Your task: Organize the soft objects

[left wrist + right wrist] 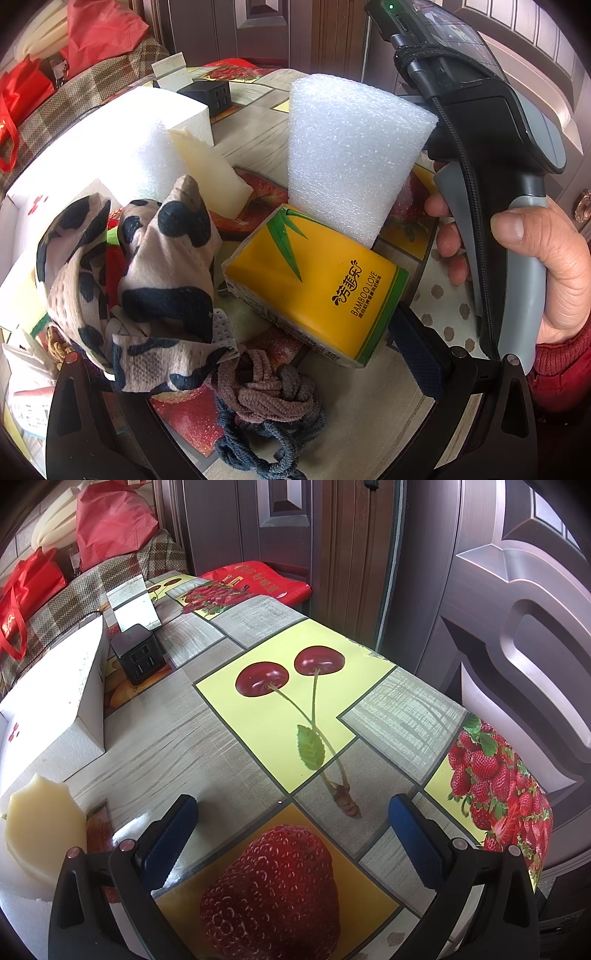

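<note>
With both my left gripper (236,354) and right gripper (291,834) wide and empty, I'd next grab the cloth (147,280).

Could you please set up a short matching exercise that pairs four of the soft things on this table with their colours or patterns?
Things:
1. tissue pack
2. foam sheet
3. cloth
4. stretchy bands

Looks:
A. beige with dark navy blotches
B. plain white, bubbly texture
C. yellow with green bamboo leaves
D. dusty mauve and grey-blue, tangled

Pairs: 1-C, 2-B, 3-A, 4-D
</note>
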{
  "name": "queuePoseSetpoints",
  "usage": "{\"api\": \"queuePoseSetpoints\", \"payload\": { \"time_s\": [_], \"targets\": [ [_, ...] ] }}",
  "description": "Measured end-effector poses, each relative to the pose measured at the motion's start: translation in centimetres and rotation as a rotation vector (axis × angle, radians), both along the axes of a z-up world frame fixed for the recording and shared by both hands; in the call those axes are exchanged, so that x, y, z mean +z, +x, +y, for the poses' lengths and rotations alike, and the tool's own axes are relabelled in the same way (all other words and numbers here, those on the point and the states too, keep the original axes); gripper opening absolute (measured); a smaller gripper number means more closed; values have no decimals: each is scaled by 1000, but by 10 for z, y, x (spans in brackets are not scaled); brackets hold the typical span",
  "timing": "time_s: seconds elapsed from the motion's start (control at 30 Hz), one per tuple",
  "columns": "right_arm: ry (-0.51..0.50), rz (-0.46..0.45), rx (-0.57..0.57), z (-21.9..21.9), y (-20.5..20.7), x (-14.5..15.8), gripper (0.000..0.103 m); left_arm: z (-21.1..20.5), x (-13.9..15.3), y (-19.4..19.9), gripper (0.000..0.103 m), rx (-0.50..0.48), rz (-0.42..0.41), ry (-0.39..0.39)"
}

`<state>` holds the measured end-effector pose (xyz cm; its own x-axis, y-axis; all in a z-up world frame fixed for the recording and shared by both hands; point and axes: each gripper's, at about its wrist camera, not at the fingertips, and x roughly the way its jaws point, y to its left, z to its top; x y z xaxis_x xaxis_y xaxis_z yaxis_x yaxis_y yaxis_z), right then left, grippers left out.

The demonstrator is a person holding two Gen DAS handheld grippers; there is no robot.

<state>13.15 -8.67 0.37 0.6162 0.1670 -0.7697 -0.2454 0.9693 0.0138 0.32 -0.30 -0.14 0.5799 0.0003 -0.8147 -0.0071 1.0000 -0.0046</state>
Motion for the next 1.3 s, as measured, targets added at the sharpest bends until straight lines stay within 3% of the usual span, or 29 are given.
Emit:
{"api": "queuePoseSetpoints", "payload": {
  "time_s": [0.57, 0.67, 0.87, 0.97, 1.03, 1.1, 1.17, 1.3],
  "targets": [
    [33, -1, -1, -3, -1, 2, 103, 0, 1, 1, 102, 1, 0, 2],
    [130, -10, -7, -17, -2, 5, 103, -2, 4, -11, 102, -22, -14, -28],
    [497, -75, 12, -68, -11, 15, 103, -12, 56, -75, 102, -113, -245, -73],
    [591, -195, 146, -79, -27, 32, 103, 6, 82, -115, 103, -91, -359, -90],
    [569, -286, 271, -79, -46, 49, 103, 26, 92, -140, 103, -36, -407, -83],
    [538, -325, 405, -75, -66, 61, 103, 48, 94, -157, 103, 29, -401, -62],
    [534, -311, 594, -68, -88, 68, 103, 70, 85, -168, 103, 90, -364, -40],
    [522, -176, 885, -36, -112, 60, 103, 89, 61, -179, 103, 182, -260, -4]
  ]
}}
